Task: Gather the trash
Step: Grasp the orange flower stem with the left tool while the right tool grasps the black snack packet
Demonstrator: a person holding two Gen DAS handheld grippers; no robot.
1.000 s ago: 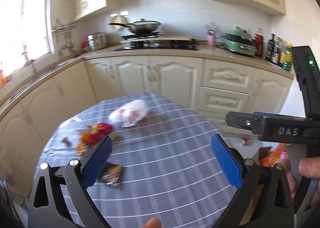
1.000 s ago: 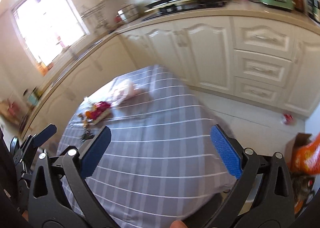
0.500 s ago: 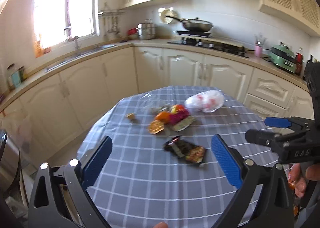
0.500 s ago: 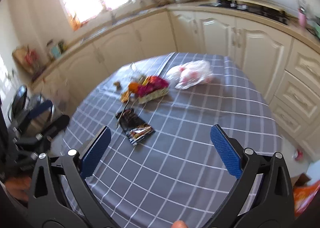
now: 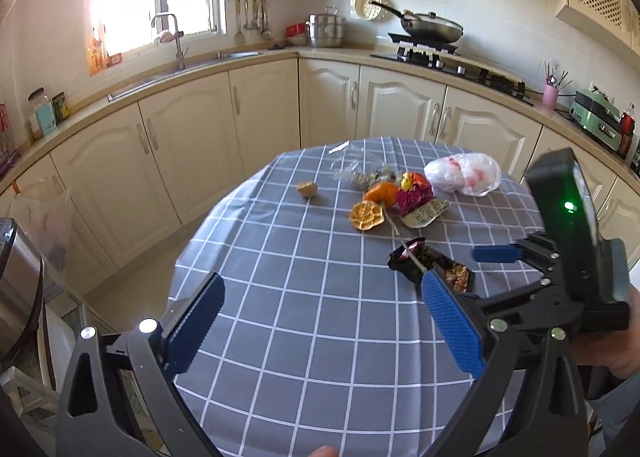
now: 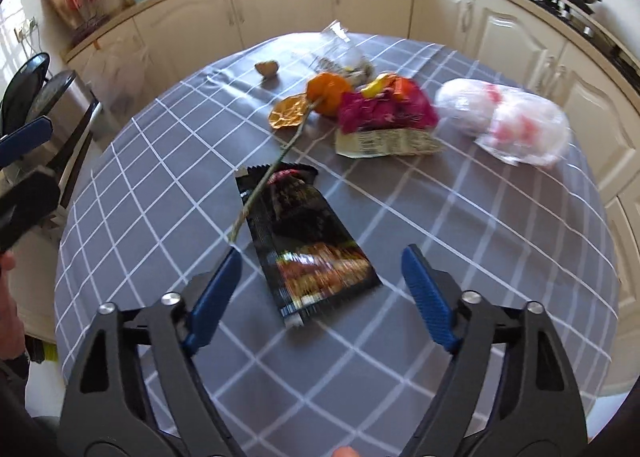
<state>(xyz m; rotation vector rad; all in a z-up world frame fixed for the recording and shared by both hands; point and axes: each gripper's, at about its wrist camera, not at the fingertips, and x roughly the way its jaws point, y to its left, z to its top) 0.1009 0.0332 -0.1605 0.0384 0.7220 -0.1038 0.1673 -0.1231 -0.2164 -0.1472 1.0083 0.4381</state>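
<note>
Right claw [image 6: 322,285] now narrowing above wrapper [image 6: 304,241].

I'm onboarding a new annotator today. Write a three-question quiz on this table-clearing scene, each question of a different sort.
1. True or false: the right gripper already clamps the black snack wrapper.
2. Which lies across the wrapper's far end? A) thin stick B) spoon C) straw
3. Fill in: the white plastic bag rests on the checked ____.

Key:
1. False; its jaws are closing, the wrapper between them on the cloth, pads not pressing it.
2. A
3. tablecloth
</note>
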